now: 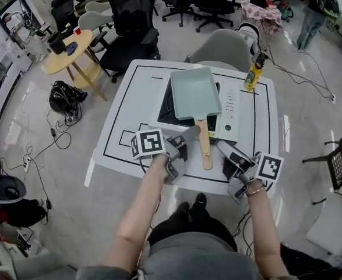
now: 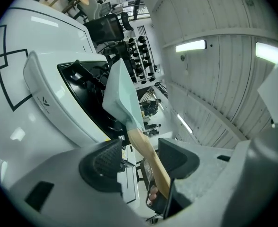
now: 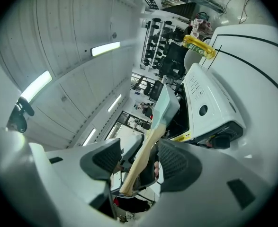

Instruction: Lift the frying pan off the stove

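A pale green rectangular frying pan [image 1: 195, 92] sits on a black-topped portable stove [image 1: 232, 107] on a white table [image 1: 118, 150]. Its wooden handle [image 1: 205, 150] points toward me. My left gripper [image 1: 185, 142] is just left of the handle and my right gripper [image 1: 226, 150] just right of it. In the left gripper view the left gripper [image 2: 141, 157] stands open, and the handle [image 2: 146, 150] shows in its gap, untouched by the pads. In the right gripper view the right gripper [image 3: 138, 159] is also open, with the handle [image 3: 143, 150] in its gap and clear of the pads.
A yellow bottle [image 1: 252, 74] stands at the table's far right corner. Office chairs [image 1: 133, 16] and a grey armchair [image 1: 226, 48] stand behind the table. A round wooden side table [image 1: 71, 51] is at the far left. The table's near edge lies under my hands.
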The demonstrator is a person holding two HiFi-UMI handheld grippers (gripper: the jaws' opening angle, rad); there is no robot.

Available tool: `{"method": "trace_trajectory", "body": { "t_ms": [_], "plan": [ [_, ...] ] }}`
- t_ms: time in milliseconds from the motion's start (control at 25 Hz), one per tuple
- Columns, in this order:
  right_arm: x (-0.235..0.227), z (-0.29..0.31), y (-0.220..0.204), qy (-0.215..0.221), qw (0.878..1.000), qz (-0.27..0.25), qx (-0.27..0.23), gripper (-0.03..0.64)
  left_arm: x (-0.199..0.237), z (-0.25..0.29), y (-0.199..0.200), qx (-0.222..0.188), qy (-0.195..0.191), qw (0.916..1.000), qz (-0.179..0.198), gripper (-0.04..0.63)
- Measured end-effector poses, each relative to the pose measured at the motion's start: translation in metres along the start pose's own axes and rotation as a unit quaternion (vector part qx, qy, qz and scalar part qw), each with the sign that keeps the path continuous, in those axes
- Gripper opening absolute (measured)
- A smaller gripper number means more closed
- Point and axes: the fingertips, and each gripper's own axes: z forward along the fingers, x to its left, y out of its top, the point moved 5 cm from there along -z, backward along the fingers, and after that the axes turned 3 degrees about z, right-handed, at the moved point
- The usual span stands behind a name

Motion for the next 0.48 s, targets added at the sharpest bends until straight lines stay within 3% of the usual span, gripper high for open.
{"method": "trace_trajectory", "body": {
  "t_ms": [480],
  "plan": [
    [-0.01, 0.004, 0.003, 0.011, 0.999, 0.021, 0.028, 0.244, 0.005, 0.028, 0.003, 0.012, -0.012, 0.9992, -0.036, 0.23]
  ]
}}
